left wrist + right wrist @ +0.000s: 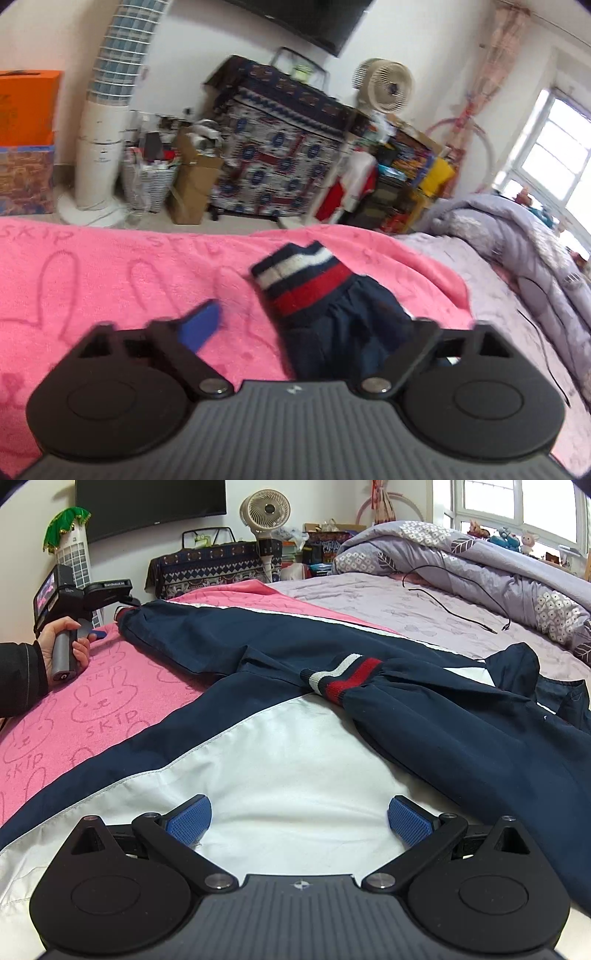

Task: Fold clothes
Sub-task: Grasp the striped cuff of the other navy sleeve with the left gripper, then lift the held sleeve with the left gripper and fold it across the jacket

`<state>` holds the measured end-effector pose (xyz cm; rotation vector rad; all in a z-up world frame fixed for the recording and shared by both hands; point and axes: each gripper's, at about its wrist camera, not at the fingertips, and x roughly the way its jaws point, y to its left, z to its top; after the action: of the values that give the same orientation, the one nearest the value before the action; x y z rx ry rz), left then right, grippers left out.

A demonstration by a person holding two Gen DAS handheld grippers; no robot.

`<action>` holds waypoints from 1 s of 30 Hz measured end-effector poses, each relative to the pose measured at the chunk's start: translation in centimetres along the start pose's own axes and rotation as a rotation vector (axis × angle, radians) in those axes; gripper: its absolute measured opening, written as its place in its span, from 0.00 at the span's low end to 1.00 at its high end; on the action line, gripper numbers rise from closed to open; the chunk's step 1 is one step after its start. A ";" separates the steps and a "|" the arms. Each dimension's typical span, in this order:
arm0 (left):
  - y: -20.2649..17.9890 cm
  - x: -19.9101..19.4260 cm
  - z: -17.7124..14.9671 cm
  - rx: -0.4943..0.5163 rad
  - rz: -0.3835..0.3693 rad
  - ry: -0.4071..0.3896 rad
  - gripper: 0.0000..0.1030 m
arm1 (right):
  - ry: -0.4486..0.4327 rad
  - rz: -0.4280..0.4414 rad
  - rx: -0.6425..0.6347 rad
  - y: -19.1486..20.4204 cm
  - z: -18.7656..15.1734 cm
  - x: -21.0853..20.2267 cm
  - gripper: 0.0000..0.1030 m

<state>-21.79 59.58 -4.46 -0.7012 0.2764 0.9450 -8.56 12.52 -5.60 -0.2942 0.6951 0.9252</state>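
A bed [369,602] with a lilac embossed cover fills the room's near side; a bunched lilac-and-grey patterned quilt [480,554] lies heaped toward the window. Over the bed's near part lies a fluffy pink blanket [92,701], pressed with rabbit outlines and the word "SKIP", likely serving as a soft folding surface.

On it is spread a navy and white jacket [280,760] of smooth woven cloth, lying mostly flat. One sleeve [443,723] is laid across the body, its ribbed knit cuff [343,681] striped white, navy and red. The other sleeve [192,627] stretches out away toward the pink blanket's far edge, so the garment appears partly folded or partly opened; one moment cannot say which.

The right gripper [297,823] hovers low over the white panel, its blue textured fingers [188,821] spread wide, holding nothing.

The left gripper [295,328], gripped by a hand [64,646] in a dark sleeve, points at the outstretched sleeve's striped cuff [303,280]. One blue finger [203,325] shows apart from the cloth; the other is hidden behind the sleeve, so the fingers seem spread around the fabric, not clamped.
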 end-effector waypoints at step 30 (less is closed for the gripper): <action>-22.8 -16.5 -9.0 0.524 -0.485 -0.170 0.25 | -0.060 -0.151 0.186 -3.1 -2.0 -7.2 0.99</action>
<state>-11.90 34.22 6.89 -0.1830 0.1785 0.4316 -9.79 5.18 -2.51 -0.1512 0.6887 0.7180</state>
